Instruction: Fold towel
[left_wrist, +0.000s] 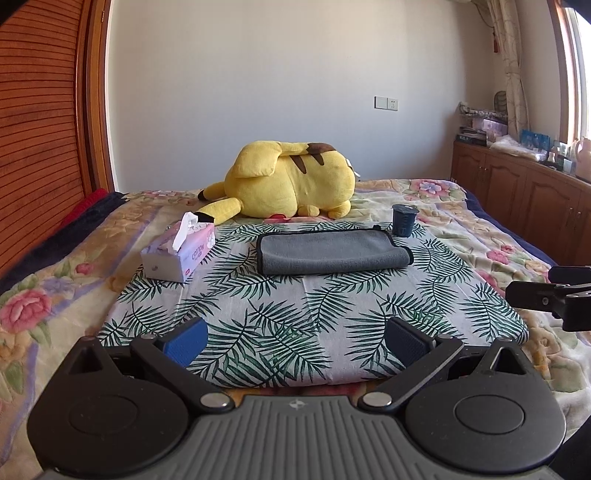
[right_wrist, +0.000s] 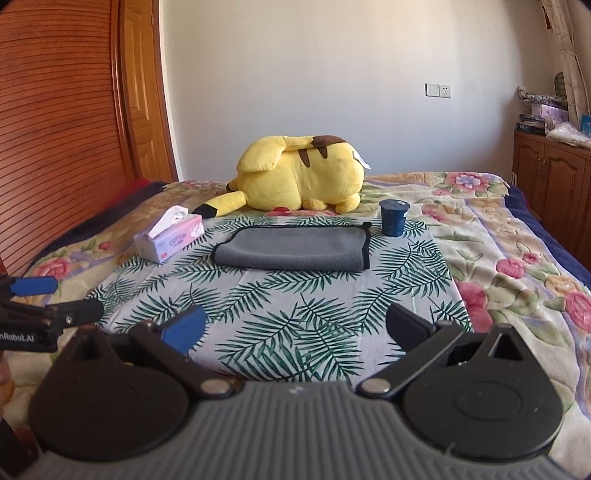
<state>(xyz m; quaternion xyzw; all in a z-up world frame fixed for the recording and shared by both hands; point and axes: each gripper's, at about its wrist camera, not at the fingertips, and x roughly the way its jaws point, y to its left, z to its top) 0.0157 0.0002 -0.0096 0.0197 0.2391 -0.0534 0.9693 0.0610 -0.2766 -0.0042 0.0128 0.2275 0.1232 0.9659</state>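
So the grey microfibre towel with black edging (left_wrist: 334, 253) is lying folded over on the leaf-print cloth (left_wrist: 295, 314) spread across the bed with the floral blanket (left_wrist: 55, 295), toward the cloth's far end. Nothing is touching it; both claws are well short of it at the near end.

What differs between the views: the left wrist view shows the window side of the room, with the wooden cabinets (left_wrist: 517, 188) along the right wall and clutter on top, plus the right claw (left_wrist: 532, 284) poking in at the right edge. The right wrist view shows more of the slatted wooden panel (right_wrist: 55, 129) on the left, and the left claw (right_wrist: 59, 297) creeping in at the left edge, with one blue pad visible.

Both views show the yellow plush toy with brown stripes (left_wrist: 291, 177) lying beyond the towel, the pink-and-white tissue box (left_wrist: 181, 253) to the towel's left, and the dark blue cup (left_wrist: 404, 219) at the towel's far right corner. Whether the cup actually touches the towel I can't tell.

The left claw (left_wrist: 295, 341) is spread wide and holds nothing, hovering level over the near end of the cloth. The right claw (right_wrist: 297, 330) is the same: spread wide, nothing between the pads, pointed straight at the towel (right_wrist: 293, 249).
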